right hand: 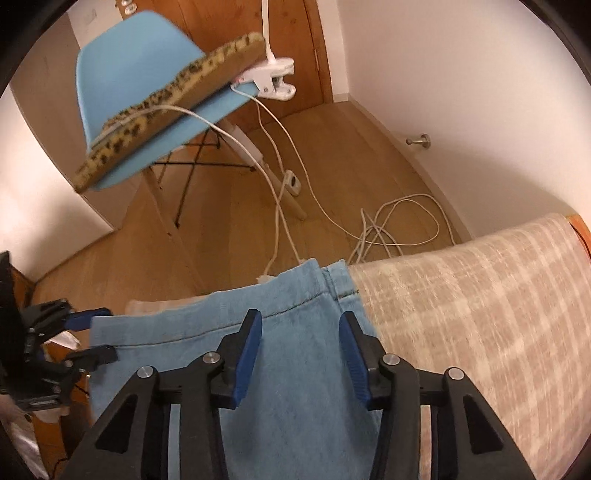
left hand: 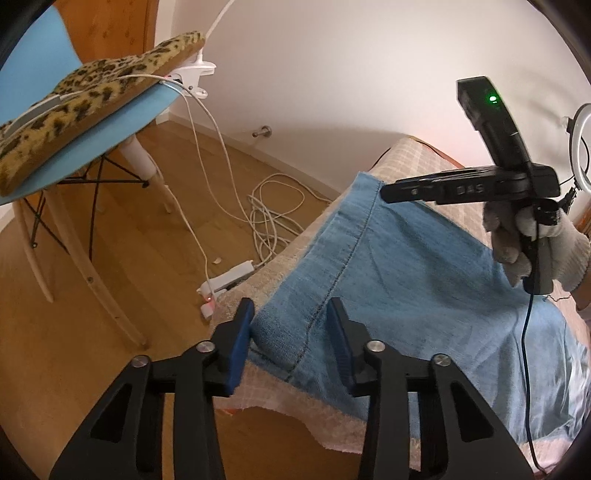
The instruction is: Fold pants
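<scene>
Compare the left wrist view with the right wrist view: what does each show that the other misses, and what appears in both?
Only the left wrist view shows the gloved hand holding the right claw's handle, a ring light by the wall, and a power strip on the floor.

Only the right wrist view shows the wooden door behind the chair.

Both show the blue denim pants on the checked cover, the blue chair with its leopard-print cushion, and white cables.

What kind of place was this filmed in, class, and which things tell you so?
Probably a room in a home: wooden floor, a blue chair with a leopard-print cushion, charger cables on the floor, and denim pants spread over a checked blanket.
</scene>
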Demonstrator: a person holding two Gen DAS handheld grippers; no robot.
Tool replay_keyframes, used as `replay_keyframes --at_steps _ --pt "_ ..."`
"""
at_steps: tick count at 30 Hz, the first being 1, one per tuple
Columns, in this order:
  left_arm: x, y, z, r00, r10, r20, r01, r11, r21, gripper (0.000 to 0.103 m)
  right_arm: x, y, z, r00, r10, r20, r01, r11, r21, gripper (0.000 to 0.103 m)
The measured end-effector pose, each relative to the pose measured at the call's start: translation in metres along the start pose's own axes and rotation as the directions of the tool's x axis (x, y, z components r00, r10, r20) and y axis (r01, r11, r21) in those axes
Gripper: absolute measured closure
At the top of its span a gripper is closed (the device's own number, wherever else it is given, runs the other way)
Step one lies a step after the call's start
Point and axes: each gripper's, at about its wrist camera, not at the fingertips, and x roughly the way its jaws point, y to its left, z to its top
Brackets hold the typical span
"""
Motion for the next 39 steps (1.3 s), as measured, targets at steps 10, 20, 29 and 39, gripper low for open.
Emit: replay_keyframes --at_steps 10,20,29,39 --pt "-0.007 -0.001 0.0 0.999 0.003 0.042 -0.004 0.999 0.035 0.09 -0.003 0.002 -0.007 0.998 -0.049 0.027 0.05 0.999 -0.003 0.103" --pt "-0.007 -0.004 0.0 0.998 0.016 0.053 -0.02 0.997 0.079 0.091 0.005 0.004 0.0 0.996 -0.09 0.003 0.09 0.995 -0.049 0.063" --pt "-0.014 -0.009 0.003 0.997 0.011 0.074 -0.018 0.995 0.094 0.094 -0.004 0.018 -0.003 0.99 -0.136 0.029 0.138 0.987 -0.089 0.103" --pt "0.005 -0.002 0.011 0.997 0.063 0.038 -0.066 0.995 0.079 0.095 -0.011 0.0 0.008 0.981 -0.188 0.048 0.19 0.981 -0.036 0.102"
